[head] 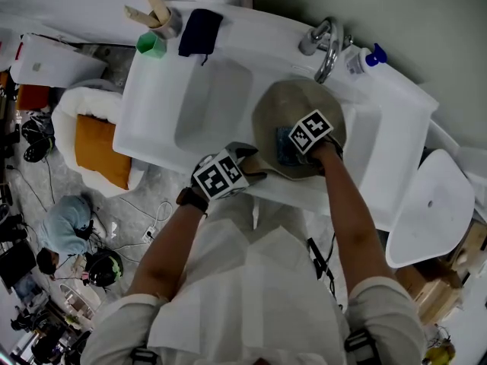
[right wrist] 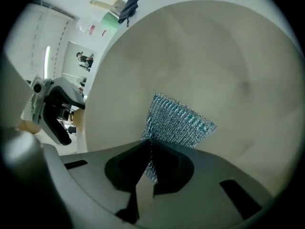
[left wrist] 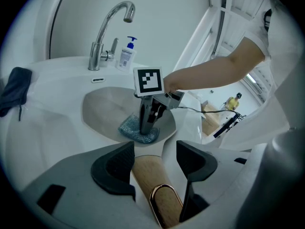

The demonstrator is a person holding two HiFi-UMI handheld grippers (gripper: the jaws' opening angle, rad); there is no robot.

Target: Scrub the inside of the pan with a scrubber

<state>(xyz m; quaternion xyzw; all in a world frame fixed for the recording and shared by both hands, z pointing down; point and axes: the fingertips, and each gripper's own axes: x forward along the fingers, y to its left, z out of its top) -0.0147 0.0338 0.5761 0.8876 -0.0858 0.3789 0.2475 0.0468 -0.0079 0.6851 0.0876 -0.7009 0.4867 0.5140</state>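
**At mid-frame: a hold that could slip**

Low in the white moulded sink (head: pixel 152 120), at frame centre, sat the round beige pan (head: pixel 283 101). The right gripper (right wrist: pixel 150 151) was clamped on a blue-green mesh scrubber (right wrist: pixel 178 120) lying on the pan's floor. The left gripper (left wrist: pixel 155 161) seemed closed on the pale wooden handle (left wrist: pixel 152 175). A hard sideways stroke could twist that handle loose. A curved chrome faucet (head: pixel 327 44) overhung the far rim, crowding upper-right strokes.

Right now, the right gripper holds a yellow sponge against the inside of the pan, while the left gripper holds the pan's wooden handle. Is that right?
Not quite: there is no yellow sponge. The right gripper is shut on a blue-green mesh scrubber inside the pan, as the right gripper view shows. The left gripper does hold the wooden handle.
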